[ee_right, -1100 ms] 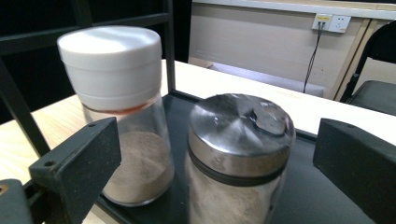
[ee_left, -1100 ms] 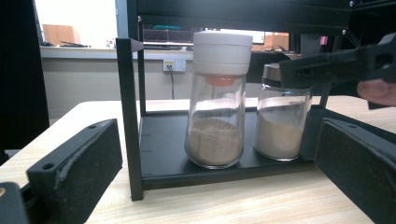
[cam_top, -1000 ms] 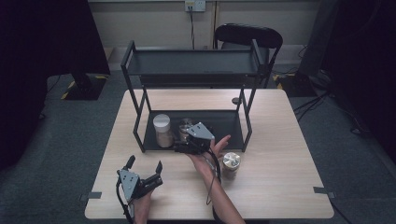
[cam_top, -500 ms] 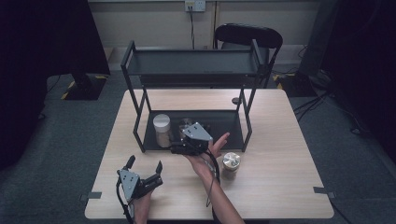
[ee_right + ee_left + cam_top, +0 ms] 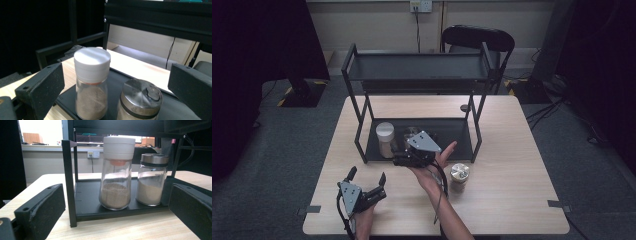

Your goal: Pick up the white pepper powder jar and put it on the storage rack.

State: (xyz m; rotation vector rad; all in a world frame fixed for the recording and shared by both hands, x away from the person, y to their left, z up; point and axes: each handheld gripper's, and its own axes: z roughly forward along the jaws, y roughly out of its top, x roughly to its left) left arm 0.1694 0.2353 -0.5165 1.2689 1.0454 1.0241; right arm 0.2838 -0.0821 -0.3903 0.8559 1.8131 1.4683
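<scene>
Right gripper view: white-capped jar beside steel-lidded jar.

Taking the black rack as landmark: its front stands open between the two front posts, but the white-lidded jar and the steel-lidded jar stand close together on its bottom tray, with only a narrow gap between them. The left front post blocks the tray's left edge. Another steel-lidded jar stands on the table just before the rack's right front post.

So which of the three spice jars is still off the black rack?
The glass jar with the steel lid, standing on the bare wooden table just right of the person's right hand. The white-capped jar and the other steel-lidded jar stand on the rack's bottom shelf.
</scene>
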